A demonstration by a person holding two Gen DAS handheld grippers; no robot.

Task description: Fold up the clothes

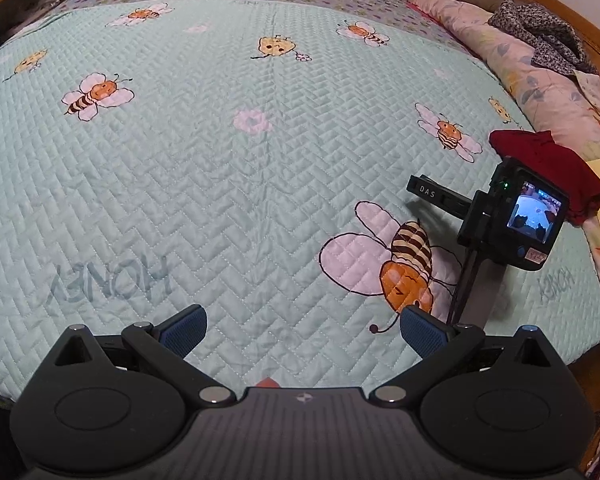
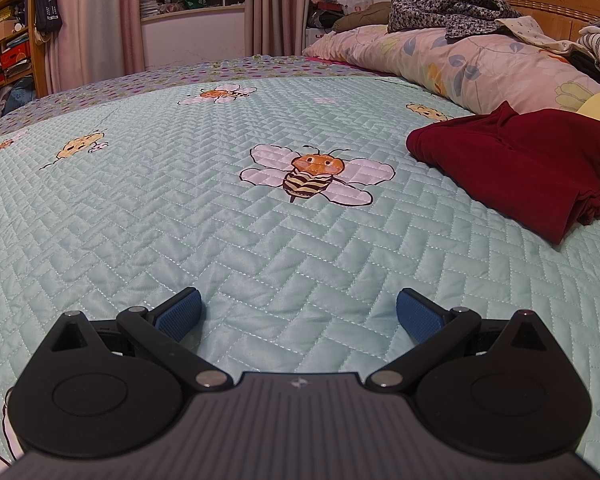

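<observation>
Dark red cloth (image 2: 516,168) is lying folded on the mint bee-print quilt (image 2: 220,220) near the pink floral pillows (image 2: 460,60) — while the left gripper (image 1: 303,330) and right gripper (image 2: 299,314) are hovering wide open, holding nothing.

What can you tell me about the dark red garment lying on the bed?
The dark red garment is a soft, plain, knit-looking fabric, already folded into a flat stack with layered edges showing at its near right corner. It lies on the mint quilted bedspread, near the floral duvet and against something pale yellow. Neither gripper touches it.
</observation>
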